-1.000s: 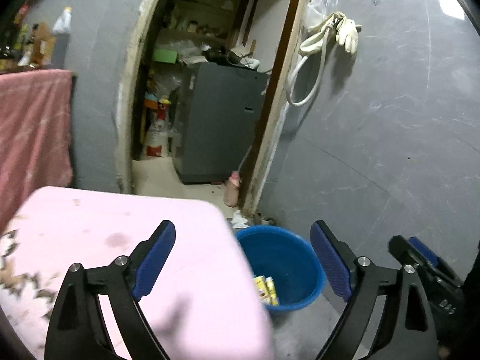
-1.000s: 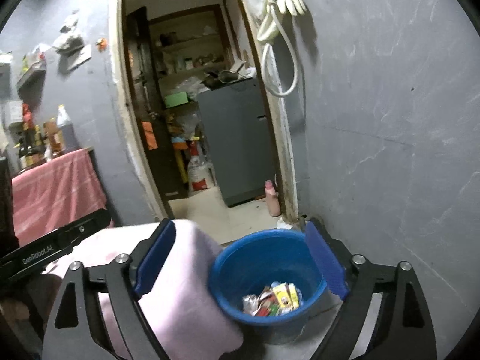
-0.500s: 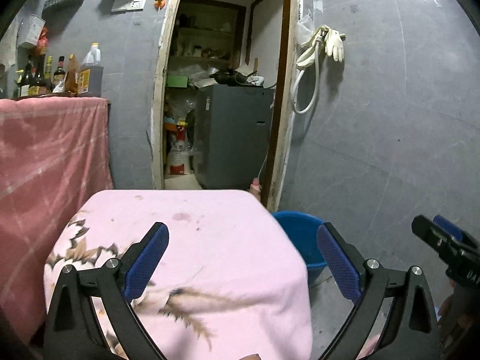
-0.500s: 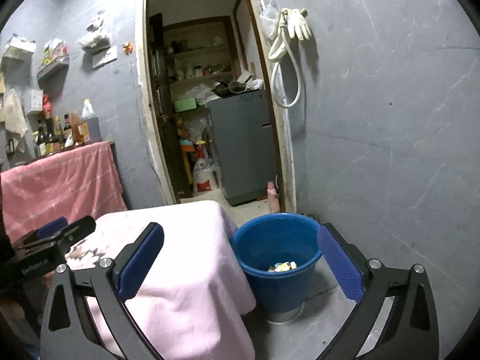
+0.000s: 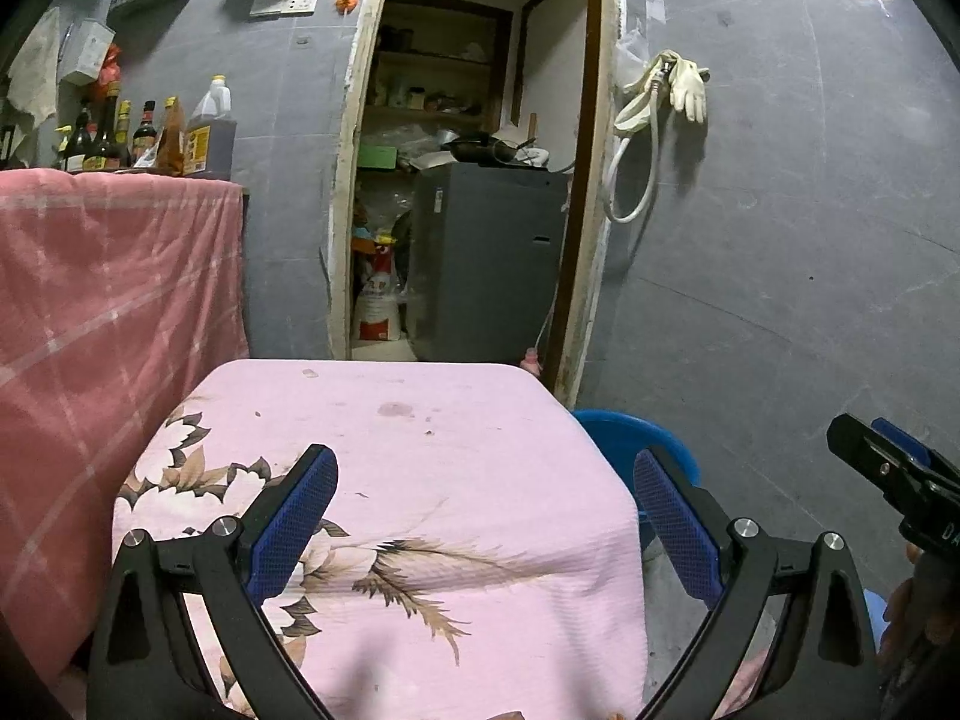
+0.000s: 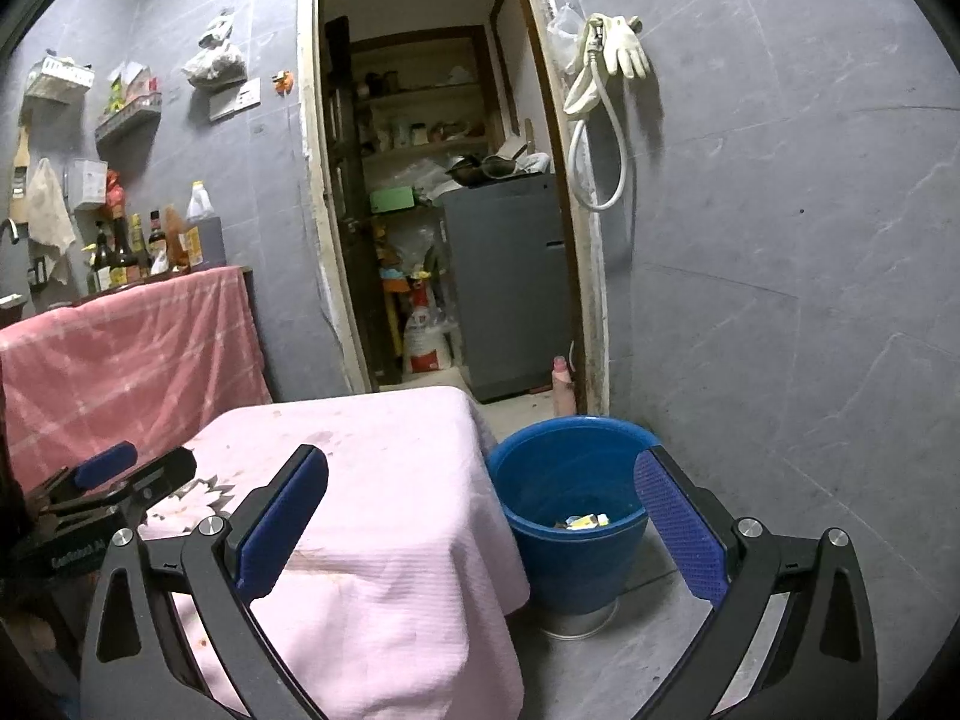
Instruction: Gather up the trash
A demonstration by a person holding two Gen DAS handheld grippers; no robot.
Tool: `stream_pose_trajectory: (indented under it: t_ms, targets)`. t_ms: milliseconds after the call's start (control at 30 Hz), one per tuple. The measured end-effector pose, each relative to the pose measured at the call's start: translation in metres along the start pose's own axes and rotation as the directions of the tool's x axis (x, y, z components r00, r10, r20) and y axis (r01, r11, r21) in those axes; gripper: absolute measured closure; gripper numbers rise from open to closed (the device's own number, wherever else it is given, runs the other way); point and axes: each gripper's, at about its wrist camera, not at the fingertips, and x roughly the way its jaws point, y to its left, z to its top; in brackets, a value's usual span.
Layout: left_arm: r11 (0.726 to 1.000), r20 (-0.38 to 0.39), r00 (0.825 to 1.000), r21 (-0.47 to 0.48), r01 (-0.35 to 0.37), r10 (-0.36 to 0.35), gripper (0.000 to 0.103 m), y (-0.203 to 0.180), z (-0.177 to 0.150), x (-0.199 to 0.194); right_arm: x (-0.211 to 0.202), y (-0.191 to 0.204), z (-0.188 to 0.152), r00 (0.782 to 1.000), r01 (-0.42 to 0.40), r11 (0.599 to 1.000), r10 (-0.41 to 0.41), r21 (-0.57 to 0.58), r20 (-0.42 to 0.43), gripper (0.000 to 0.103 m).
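Observation:
A blue bucket (image 6: 570, 570) stands on the floor to the right of a small table under a pink floral cloth (image 6: 372, 480). A few yellow and white wrappers (image 6: 585, 521) lie at its bottom. My right gripper (image 6: 480, 468) is open and empty, aimed at the gap between table corner and bucket. My left gripper (image 5: 480, 468) is open and empty too, and hovers over the near part of the tabletop (image 5: 420, 420). The cloth shows only stains and crumbs. In the left wrist view just the bucket's rim (image 5: 636, 438) shows past the table's right edge.
A counter draped in pink checked cloth (image 5: 108, 300) with several bottles (image 5: 120, 138) stands at the left. Behind the table a doorway opens onto a storeroom with a grey cabinet (image 6: 510, 282). A hose and gloves (image 6: 618, 54) hang on the grey wall. A pink bottle (image 6: 561, 384) stands by the door frame.
Both grippers have drawn back from the bucket, which now looks smaller and farther. The left view has swung left onto the tabletop. Both pairs of jaws stand slightly wider.

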Motion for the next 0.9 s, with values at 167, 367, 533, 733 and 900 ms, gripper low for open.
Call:
stream_pose_trajectory:
  t_ms: [167,367,533,733,900]
  targets:
    - [1.000,-0.001,1.000,-0.008,-0.005,0.005,0.006,0.006,0.002,0.000,0.000,0.002,0.000,1.000,0.003,1.000,-0.003,-0.002,-0.001,0.000]
    - [1.000,-0.003,1.000,-0.009,-0.008,0.008,0.006,0.008,0.003,0.001,0.000,0.003,0.000,1.000,0.003,1.000,-0.003,-0.002,-0.001,0.000]
    - [1.000,-0.003,1.000,-0.008,-0.010,0.010,0.006,0.009,0.004,0.001,0.000,0.003,0.000,1.000,0.002,1.000,-0.002,-0.001,-0.001,0.000]
    - [1.000,-0.003,1.000,-0.008,-0.010,0.010,0.006,0.009,0.003,0.001,0.000,0.004,0.000,1.000,0.003,1.000,-0.003,0.000,-0.002,0.000]
    - [1.000,-0.010,1.000,-0.008,-0.009,0.009,0.006,0.012,0.003,0.001,0.000,0.004,0.001,1.000,0.003,1.000,-0.003,0.000,-0.002,0.000]
